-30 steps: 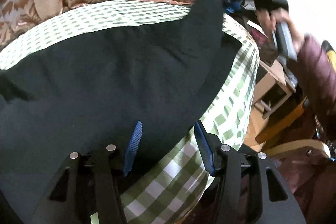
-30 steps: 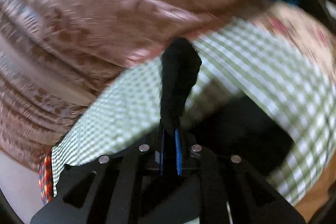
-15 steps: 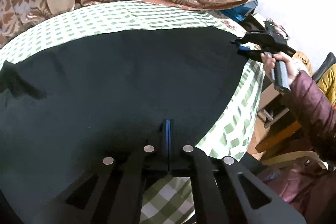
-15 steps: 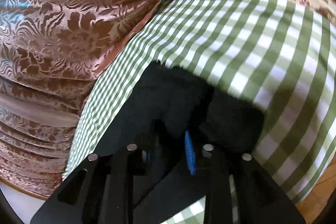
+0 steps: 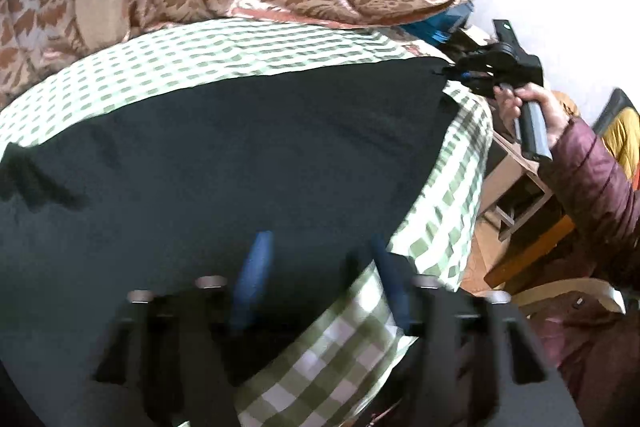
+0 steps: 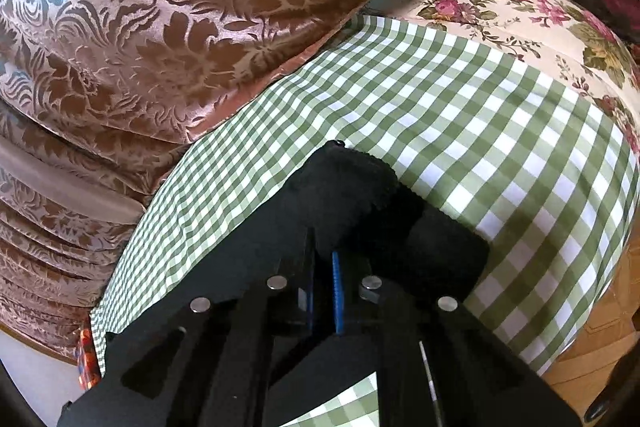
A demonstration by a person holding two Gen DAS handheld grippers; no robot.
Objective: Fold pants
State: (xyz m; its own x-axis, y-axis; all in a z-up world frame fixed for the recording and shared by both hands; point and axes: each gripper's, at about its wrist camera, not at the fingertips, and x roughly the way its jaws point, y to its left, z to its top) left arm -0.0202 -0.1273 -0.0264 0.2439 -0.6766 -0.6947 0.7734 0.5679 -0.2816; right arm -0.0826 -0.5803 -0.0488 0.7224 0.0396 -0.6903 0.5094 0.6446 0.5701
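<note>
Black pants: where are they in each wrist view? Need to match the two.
Left wrist: black pants spread across the centre, far corner at the right gripper.
Right wrist: only a corner, lower centre, just ahead of the gripper's fingers.
Shared landmark: green checked cloth under the pants.

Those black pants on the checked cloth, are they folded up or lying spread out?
Spread out: the black pants lie as one broad flat sheet over the checked cloth. Whether that sheet is already doubled over, I cannot tell.
</note>
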